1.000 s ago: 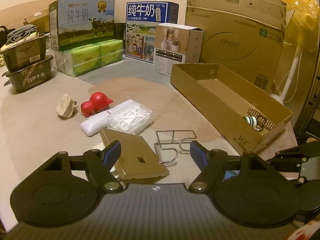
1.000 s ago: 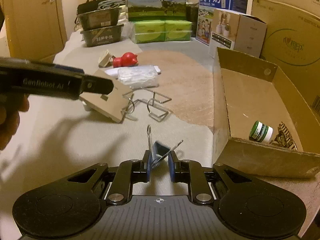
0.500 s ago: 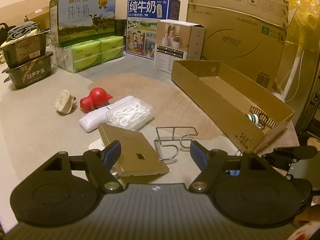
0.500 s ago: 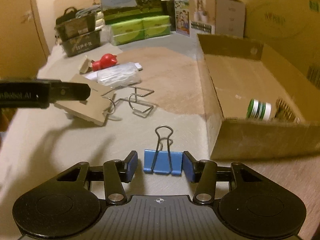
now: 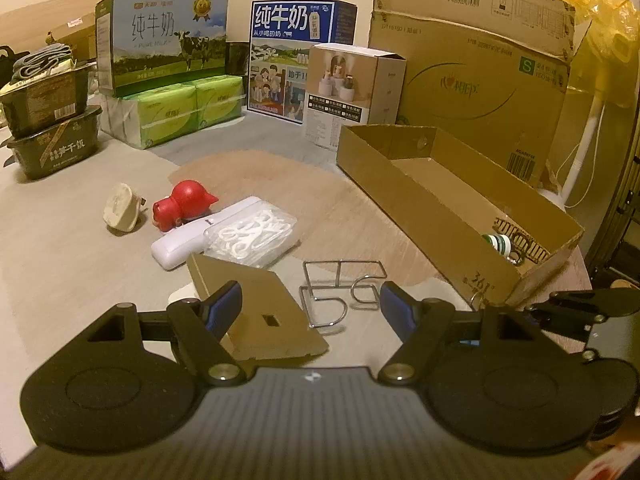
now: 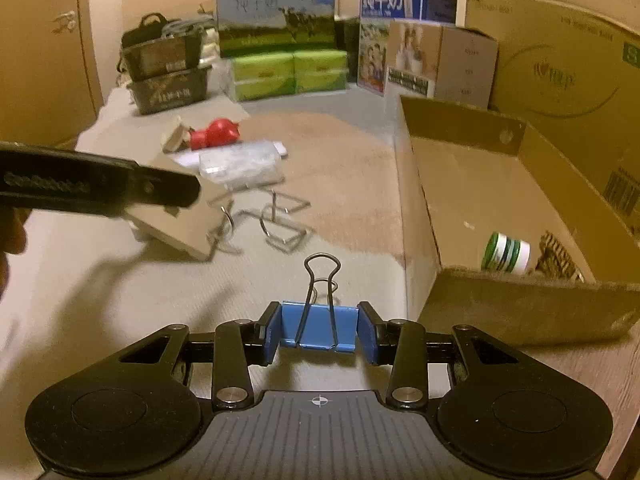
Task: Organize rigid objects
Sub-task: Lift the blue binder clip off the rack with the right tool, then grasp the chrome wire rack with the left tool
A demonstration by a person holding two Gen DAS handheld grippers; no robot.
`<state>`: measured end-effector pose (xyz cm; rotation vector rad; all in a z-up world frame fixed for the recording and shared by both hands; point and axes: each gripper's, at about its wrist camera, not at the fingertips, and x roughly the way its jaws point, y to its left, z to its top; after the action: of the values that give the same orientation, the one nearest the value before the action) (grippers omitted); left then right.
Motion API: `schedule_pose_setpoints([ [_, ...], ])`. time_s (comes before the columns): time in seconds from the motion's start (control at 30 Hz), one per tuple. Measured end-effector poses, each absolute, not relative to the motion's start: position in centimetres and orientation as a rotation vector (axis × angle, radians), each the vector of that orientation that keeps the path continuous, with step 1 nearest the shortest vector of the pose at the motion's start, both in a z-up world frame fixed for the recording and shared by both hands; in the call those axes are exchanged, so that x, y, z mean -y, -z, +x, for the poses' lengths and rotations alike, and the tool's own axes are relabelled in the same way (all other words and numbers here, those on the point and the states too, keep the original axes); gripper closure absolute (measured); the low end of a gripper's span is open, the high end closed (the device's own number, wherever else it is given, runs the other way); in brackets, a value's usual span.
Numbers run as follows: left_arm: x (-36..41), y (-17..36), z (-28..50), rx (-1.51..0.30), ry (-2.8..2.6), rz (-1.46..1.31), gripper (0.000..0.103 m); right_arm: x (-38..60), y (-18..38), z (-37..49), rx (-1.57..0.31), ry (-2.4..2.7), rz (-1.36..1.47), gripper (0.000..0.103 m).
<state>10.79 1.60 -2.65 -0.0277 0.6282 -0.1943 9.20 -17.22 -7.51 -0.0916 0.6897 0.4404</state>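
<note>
While its jaws have just been closing, the right gripper [image 6: 318, 330] pinches the blue clip [image 6: 318, 328] by its sides, low over the table [image 6: 120, 300] and just left of the box [image 6: 520, 312]. The left gripper [image 5: 310, 310] hangs released and empty over the card [image 5: 256, 312] and wire rack [image 5: 344, 292].

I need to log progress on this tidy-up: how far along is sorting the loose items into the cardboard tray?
Done: a green-striped bottle and a spiky brown item lie in the cardboard tray. In hand: the right gripper has just been closing around the blue binder clip. Left: the wire rack, floss-pick bag, white case, red toy, plug and cardboard piece.
</note>
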Motion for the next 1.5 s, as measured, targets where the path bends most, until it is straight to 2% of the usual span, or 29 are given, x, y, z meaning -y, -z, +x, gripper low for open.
schedule_pose_setpoints([
  [0.37,1.1,3.6,13.6,-0.641,0.246,-0.003,0.03,18.0,7.6,9.5,-0.693,-0.434,-0.066,0.063],
  [0.67,3.2,5.9,16.6,-0.718,0.221,0.032,0.03,18.5,8.3,10.2,-0.708,-0.43,-0.039,0.063],
  [0.77,3.3,6.6,17.2,-0.74,0.206,0.035,0.035,18.6,8.5,10.4,-0.713,-0.432,-0.029,0.063],
  [0.8,3.4,6.8,17.3,-0.745,0.198,0.035,0.04,18.6,8.5,10.5,-0.714,-0.432,-0.026,0.063],
  [0.9,3.2,6.9,17.4,-0.745,0.195,0.019,0.04,18.7,8.6,10.5,-0.717,-0.434,-0.021,0.063],
  [1.5,1.4,1.4,12.7,-0.674,0.159,0.007,0.041,19.0,5.3,8.0,-0.661,-0.452,-0.005,0.063],
])
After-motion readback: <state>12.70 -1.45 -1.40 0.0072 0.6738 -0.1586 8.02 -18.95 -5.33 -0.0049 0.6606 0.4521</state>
